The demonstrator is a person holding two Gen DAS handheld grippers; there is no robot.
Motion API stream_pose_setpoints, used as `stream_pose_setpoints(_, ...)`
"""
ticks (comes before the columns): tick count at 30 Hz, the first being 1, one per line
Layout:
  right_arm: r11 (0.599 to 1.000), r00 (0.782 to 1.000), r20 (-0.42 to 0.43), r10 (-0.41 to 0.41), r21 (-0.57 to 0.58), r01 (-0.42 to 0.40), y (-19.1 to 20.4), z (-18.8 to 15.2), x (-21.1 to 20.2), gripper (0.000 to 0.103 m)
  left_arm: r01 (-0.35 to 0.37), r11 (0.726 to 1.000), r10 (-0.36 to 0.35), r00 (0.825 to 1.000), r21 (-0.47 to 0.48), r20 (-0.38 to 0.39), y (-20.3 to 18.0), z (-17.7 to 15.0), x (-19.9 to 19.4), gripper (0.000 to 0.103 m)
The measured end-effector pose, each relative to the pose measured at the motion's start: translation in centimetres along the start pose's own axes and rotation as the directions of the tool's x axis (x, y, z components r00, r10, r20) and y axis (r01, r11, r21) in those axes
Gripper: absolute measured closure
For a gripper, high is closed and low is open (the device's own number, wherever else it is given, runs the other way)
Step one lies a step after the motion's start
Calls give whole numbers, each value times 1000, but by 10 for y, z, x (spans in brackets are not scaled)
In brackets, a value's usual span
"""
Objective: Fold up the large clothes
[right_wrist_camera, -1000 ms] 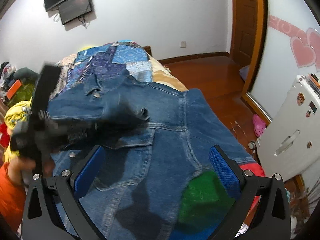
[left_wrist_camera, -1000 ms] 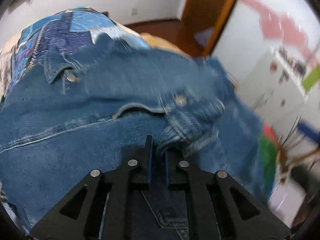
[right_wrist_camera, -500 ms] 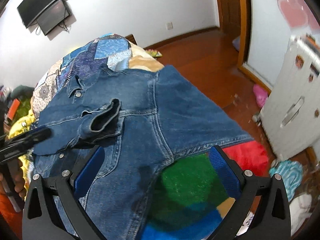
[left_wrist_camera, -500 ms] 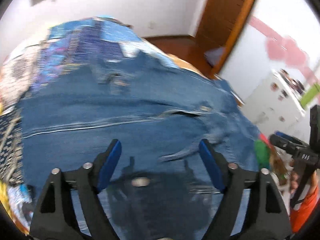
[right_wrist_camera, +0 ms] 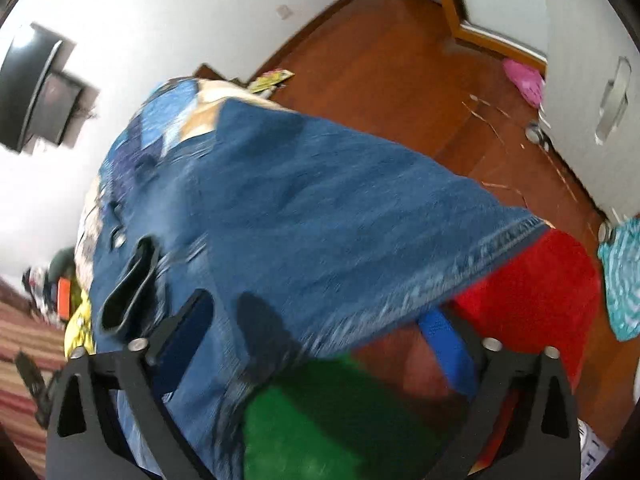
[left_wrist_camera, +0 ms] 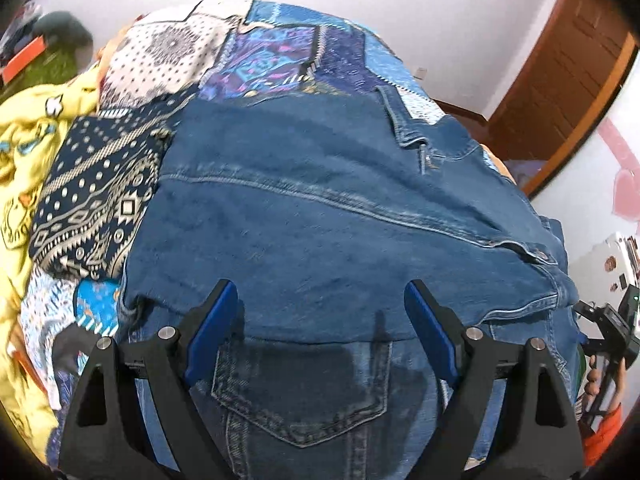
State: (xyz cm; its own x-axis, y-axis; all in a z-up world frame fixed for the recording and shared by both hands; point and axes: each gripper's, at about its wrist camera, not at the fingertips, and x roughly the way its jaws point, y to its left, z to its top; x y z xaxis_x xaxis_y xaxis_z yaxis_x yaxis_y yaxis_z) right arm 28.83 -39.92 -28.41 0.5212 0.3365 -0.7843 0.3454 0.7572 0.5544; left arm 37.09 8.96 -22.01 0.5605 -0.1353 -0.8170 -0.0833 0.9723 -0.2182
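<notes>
A blue denim jacket (left_wrist_camera: 320, 200) lies spread on the bed, one sleeve folded across its front; the cuff (right_wrist_camera: 132, 280) rests near the chest pocket. My left gripper (left_wrist_camera: 318, 304) hovers open just over the lower front above a pocket, with nothing between its blue pads. My right gripper (right_wrist_camera: 316, 312) is at the jacket's (right_wrist_camera: 320, 208) hem by the bed's edge. Its jaws are closing with the hem between them, and the pads are not pressing on it. A hand (left_wrist_camera: 592, 380) in an orange sleeve holds the right gripper at the far right of the left wrist view.
A patchwork quilt (left_wrist_camera: 280, 60) covers the bed, with a yellow cloth (left_wrist_camera: 24, 152) to the left. A green and red blanket (right_wrist_camera: 540, 292) lies under the hem. Beyond it are wood floor (right_wrist_camera: 380, 60), a white cabinet (right_wrist_camera: 600, 80) and a teal cloth (right_wrist_camera: 620, 280).
My left gripper let go of the sleeve cuff, opened and drew back across the jacket. My right gripper dropped and rolled towards the hem, its jaws narrowing a little.
</notes>
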Motion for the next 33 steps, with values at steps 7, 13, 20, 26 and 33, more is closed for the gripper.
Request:
stream_pose_setpoints(7, 990, 995, 44, -92, 109, 87, -11, 19, 1, 81, -22, 1000, 22, 1000, -15, 7, 7, -12, -7, 18)
stream_pose_setpoints(13, 994, 983, 150, -106, -18, 110, 32, 24, -40, 94, -32, 999, 32, 998, 5, 46, 13, -18, -23, 18)
stream_pose_setpoints(20, 939, 942, 337, 0, -323, 115, 155, 21, -104, 96, -40, 998, 35, 993, 42, 113, 16, -24, -54, 18)
stream_pose_setpoints(26, 789, 955, 283, 91, -605, 104, 254, -33, -86, 95, -38, 997, 29, 989, 64, 146, 19, -25, -78, 18)
stream_pose_setpoints(33, 775, 997, -58, -51, -632, 3, 253, -87, 26, 92, -51, 991, 31, 986, 121, 166, 15, -30, -98, 18)
